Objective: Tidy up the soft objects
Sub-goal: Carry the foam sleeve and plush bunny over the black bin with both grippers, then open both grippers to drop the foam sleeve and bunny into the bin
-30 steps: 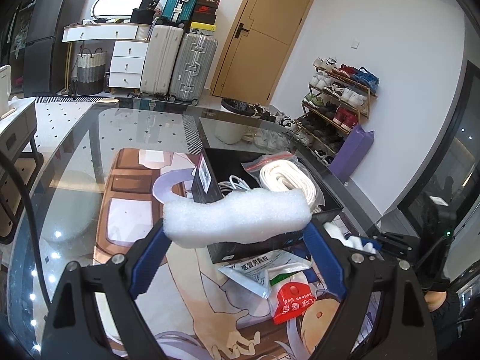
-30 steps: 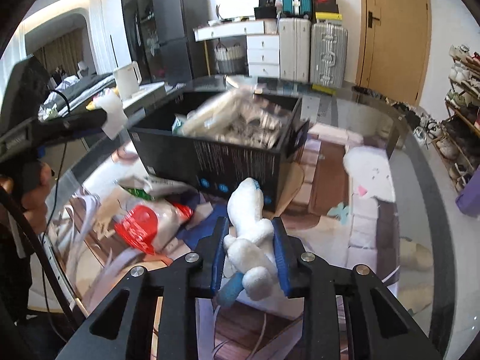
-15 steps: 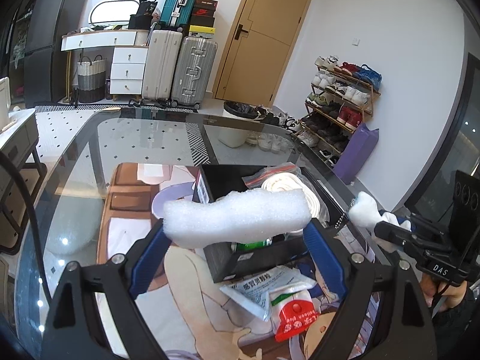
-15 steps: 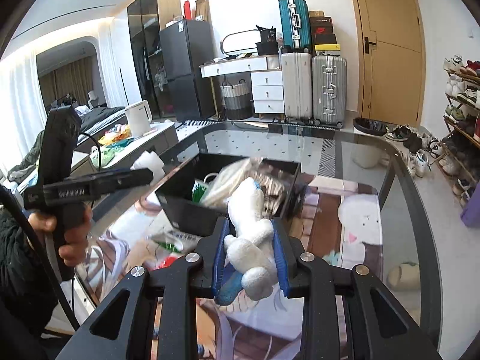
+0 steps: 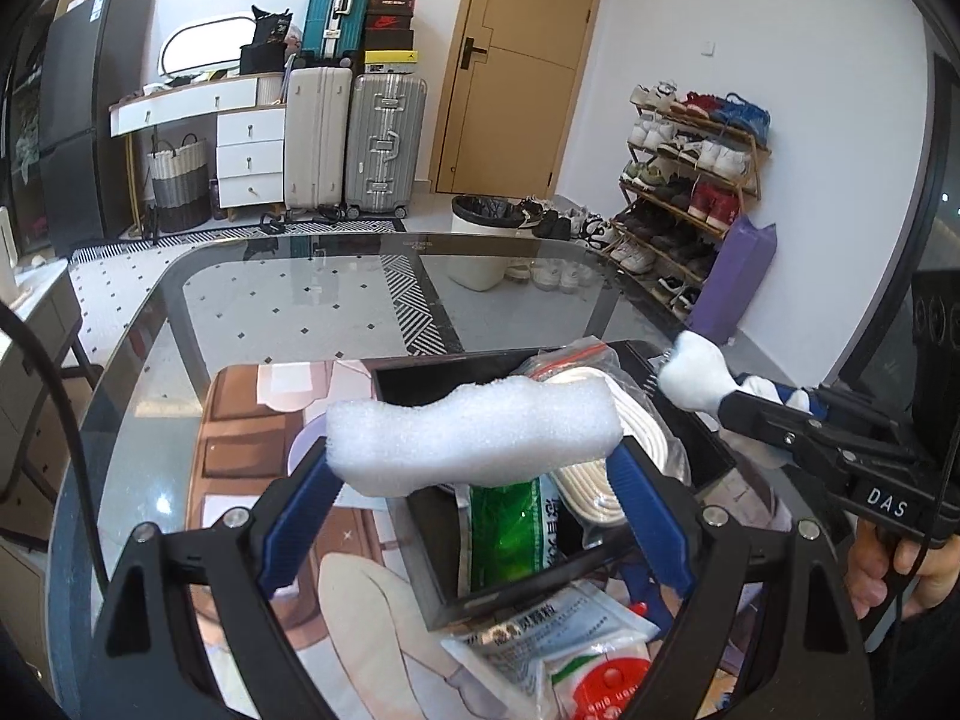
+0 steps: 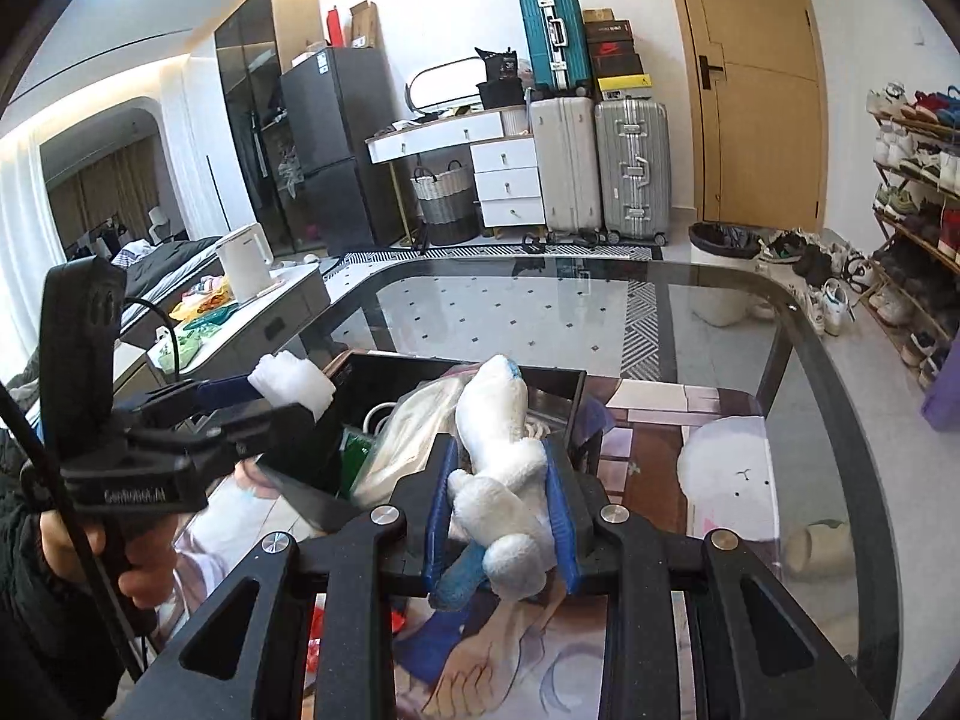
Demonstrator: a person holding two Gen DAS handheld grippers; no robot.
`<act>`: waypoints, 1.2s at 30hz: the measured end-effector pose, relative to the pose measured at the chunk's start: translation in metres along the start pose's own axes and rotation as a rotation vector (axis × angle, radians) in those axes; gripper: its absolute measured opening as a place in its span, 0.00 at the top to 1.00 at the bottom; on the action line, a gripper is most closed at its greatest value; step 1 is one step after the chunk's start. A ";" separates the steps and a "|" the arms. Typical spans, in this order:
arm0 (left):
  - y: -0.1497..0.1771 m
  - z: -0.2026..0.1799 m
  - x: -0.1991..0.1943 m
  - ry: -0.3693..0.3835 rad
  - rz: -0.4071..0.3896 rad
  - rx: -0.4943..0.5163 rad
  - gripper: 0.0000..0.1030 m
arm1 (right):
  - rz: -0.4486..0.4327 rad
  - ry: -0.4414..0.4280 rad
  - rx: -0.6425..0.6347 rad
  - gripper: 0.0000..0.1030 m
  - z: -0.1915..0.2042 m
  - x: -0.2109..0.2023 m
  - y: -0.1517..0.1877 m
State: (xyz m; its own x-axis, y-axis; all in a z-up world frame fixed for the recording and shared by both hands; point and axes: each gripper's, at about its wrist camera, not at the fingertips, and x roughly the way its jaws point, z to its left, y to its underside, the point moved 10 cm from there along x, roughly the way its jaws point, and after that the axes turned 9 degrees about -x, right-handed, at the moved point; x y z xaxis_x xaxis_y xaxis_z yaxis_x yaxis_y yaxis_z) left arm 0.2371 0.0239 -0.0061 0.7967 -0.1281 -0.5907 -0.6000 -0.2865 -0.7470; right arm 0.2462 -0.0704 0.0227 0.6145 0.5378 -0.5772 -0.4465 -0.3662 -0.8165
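Note:
My left gripper (image 5: 474, 480) is shut on a white foam block (image 5: 474, 435) and holds it above the near edge of a black box (image 5: 420, 375). The box holds a bagged white rope coil (image 5: 591, 462) and a green packet (image 5: 501, 525). My right gripper (image 6: 501, 495) is shut on a white and blue plush toy (image 6: 498, 450), held above the box (image 6: 558, 381). In the left wrist view the plush toy (image 5: 696, 372) hangs over the box's right side. In the right wrist view the foam block (image 6: 291, 384) hangs over the box's left side.
A glass table (image 5: 270, 300) bears an illustrated mat (image 5: 240, 438). White packets and a red-labelled pouch (image 5: 600, 678) lie on the mat in front of the box. Suitcases, a dresser, a door and a shoe rack (image 5: 690, 174) stand beyond the table.
Both grippers rose and moved in over the black box, each still holding its object. The plush toy has come from beside the box to above its right side.

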 end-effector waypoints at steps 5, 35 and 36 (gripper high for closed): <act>-0.005 -0.003 0.011 -0.040 -0.003 0.062 0.13 | 0.022 0.008 0.014 0.72 -0.005 0.023 -0.005; 0.014 -0.016 0.033 -0.059 0.107 0.200 0.13 | 0.117 0.009 -0.099 0.72 0.006 0.084 0.001; 0.013 -0.015 0.033 -0.062 0.105 0.199 0.13 | 0.116 0.010 -0.110 0.70 0.007 0.083 0.001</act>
State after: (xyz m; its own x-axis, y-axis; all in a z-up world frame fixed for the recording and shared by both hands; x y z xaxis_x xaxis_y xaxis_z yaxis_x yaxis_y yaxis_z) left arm 0.2561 0.0020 -0.0310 0.7265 -0.0867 -0.6817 -0.6872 -0.0809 -0.7220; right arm 0.2924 -0.0210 -0.0259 0.5698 0.4792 -0.6677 -0.4416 -0.5067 -0.7405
